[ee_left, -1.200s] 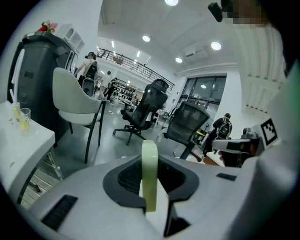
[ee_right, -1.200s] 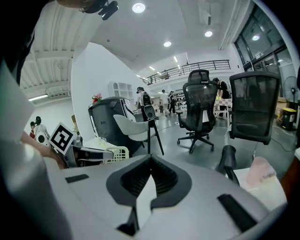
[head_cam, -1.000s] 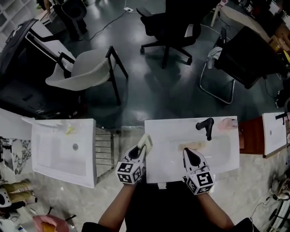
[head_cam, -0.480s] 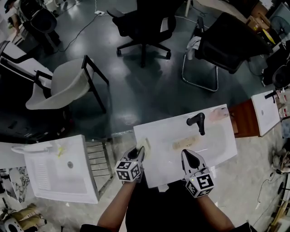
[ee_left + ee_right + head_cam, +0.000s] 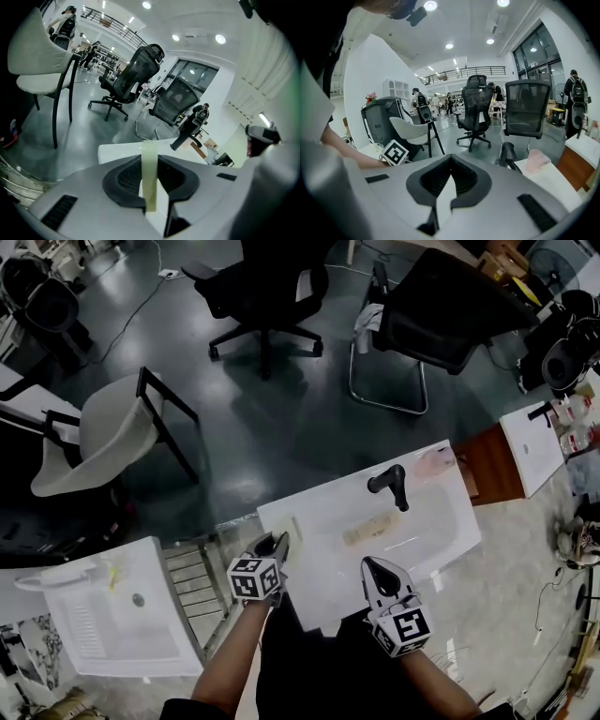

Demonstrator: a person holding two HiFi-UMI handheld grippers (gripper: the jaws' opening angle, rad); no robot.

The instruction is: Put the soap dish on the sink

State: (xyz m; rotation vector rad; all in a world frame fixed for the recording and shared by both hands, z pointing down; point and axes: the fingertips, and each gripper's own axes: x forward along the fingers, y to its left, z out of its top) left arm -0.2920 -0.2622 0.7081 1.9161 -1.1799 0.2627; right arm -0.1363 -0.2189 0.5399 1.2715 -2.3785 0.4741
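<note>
Two jaws of the left gripper point(image 5: 277, 542) pinch the pale soap dish point(image 5: 150, 180) edge-on, narrowly parted, at the left rim of the sink point(image 5: 441, 521) in mid-frame. The right gripper point(image 5: 376, 570) is closed and empty. If it is let go this near the rim, the dish could tip off the edge.

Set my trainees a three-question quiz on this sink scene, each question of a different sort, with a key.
1. True or false: the left gripper is shut on the soap dish.
2. What colour is the tap on the sink? A black, B chrome, C white.
3. Fill in: the right gripper is shut and holds ____.

Key: 1 true; 2 A; 3 nothing.
</note>
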